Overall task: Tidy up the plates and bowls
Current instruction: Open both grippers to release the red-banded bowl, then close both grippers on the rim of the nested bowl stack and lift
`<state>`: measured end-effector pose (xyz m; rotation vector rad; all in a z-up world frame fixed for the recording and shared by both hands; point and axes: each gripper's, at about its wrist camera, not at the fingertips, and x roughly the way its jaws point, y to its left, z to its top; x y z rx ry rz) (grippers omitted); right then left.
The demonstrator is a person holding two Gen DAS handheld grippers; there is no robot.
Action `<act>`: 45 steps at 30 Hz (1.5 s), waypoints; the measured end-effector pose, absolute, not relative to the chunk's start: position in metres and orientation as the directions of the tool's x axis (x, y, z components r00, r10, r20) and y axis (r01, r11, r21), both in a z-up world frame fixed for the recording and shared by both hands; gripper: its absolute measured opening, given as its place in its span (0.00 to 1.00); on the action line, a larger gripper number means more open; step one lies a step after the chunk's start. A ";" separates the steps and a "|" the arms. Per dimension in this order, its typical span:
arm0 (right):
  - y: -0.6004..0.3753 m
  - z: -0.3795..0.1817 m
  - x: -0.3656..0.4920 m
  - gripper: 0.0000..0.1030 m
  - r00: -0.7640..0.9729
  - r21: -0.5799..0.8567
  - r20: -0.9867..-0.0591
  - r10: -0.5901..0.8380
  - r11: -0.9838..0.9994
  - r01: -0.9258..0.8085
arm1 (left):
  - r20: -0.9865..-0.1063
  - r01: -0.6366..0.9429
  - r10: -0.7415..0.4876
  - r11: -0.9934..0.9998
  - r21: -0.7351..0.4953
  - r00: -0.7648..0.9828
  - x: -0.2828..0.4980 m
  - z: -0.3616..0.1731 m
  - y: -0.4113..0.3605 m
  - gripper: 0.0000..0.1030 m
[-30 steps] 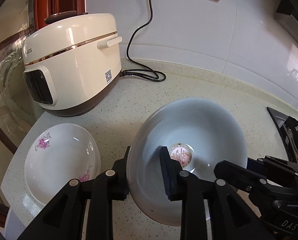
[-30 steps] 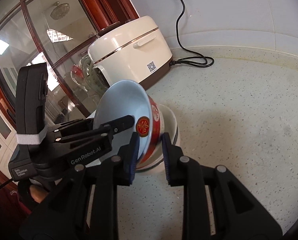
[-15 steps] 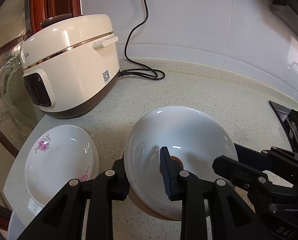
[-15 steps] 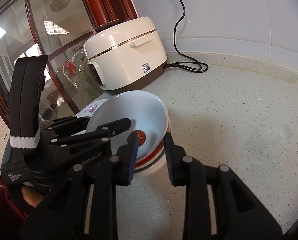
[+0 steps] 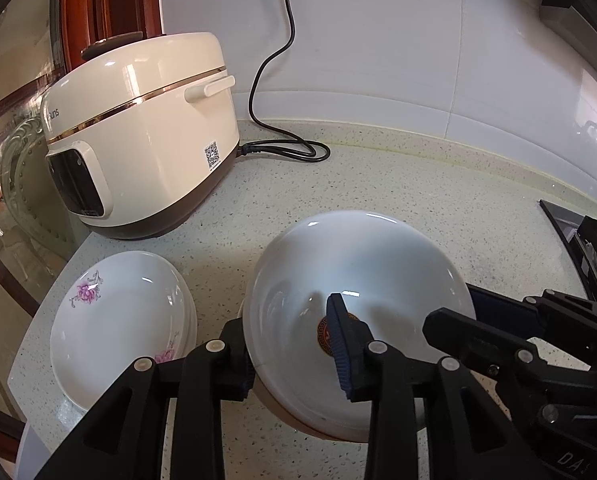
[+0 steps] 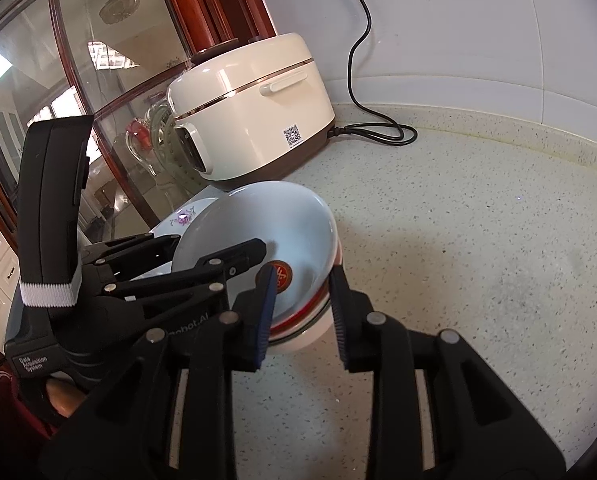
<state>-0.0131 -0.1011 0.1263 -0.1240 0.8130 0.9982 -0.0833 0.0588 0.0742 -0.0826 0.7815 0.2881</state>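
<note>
speckled counter (image 5: 398, 184) holds bowl (image 5: 358, 276) beside floral plates (image 5: 118, 312).

Speckled stone countertop (image 5: 398, 184) bearing: cream rice cooker (image 5: 138, 132) at upper left; its black power cord (image 5: 294, 148) coiled at upper centre; stacked floral plates (image 5: 118, 320) at lower left; nested bowls (image 5: 358, 280) at lower centre.

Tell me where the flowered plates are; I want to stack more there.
In the left wrist view the flowered plates sit low left, near the counter's corner, between the rice cooker and bowl stack.
</note>
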 end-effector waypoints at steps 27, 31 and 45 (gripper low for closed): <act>-0.133 0.126 0.020 0.77 0.203 0.502 -0.551 0.810 0.516 -0.695 | -0.771 -0.210 -0.052 0.949 -0.236 0.635 -0.064 0.081 0.121 0.83; -0.121 0.113 0.011 0.77 0.157 0.509 -0.611 0.776 0.537 -0.673 | -0.816 -0.174 -0.084 0.960 -0.221 0.572 -0.048 0.068 0.128 0.83; -0.114 0.070 -0.007 0.79 0.107 0.674 -0.684 0.722 0.681 -0.287 | -0.848 -0.086 -0.203 0.956 -0.279 0.489 -0.027 0.043 0.120 0.77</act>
